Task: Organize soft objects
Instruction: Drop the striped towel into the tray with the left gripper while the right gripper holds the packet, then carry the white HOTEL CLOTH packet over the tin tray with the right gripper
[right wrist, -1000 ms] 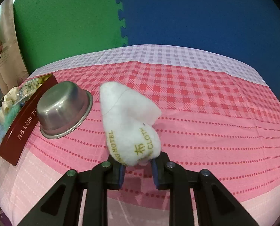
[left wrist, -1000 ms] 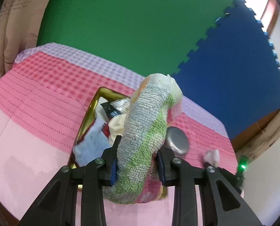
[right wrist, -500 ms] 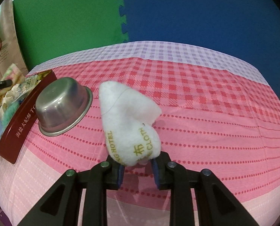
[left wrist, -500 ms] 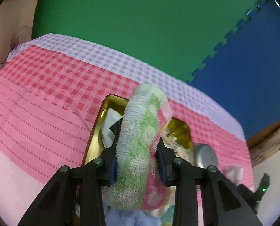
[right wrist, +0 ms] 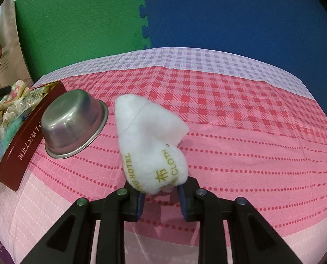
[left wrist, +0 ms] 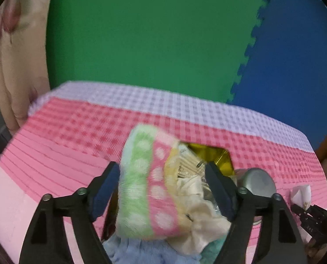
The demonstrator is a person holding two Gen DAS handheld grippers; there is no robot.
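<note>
Your left gripper point(left wrist: 163, 184) stands wide open over the gold-lined tin point(left wrist: 216, 156), its blue pads clear of the striped towel point(left wrist: 145, 193) on both sides. That towel — green and pink bands with pale dots, blurred in this view — lies rolled on top of the heap in the tin, with a cream cloth point(left wrist: 198, 215) crumpled against its right side and a light blue cloth point(left wrist: 137, 250) under it at the near edge. You cannot tell from here whether the towel touches the tin wall, since it covers the whole left half of the box.

Only your right wrist view shows the tin from outside: a dark red wall with white lettering point(right wrist: 29, 140), with the towel and other cloths piled above its rim. There your right gripper point(right wrist: 161, 194) is pinched narrow on the base of the white hotel cloth point(right wrist: 150, 140), which stands up from the pads and carries gold print. The cloth blocks the tablecloth point(right wrist: 240, 132) straight ahead of the fingers.

Just left of it an upturned steel bowl point(right wrist: 73, 121) leans on the tin's red wall — the left view shows the same bowl point(left wrist: 259, 180) beyond its right finger, and, well to the right, the white cloth point(left wrist: 300, 194) held in the other tool. Green point(right wrist: 75, 22) and blue point(right wrist: 240, 13) foam mats stand behind the table.
</note>
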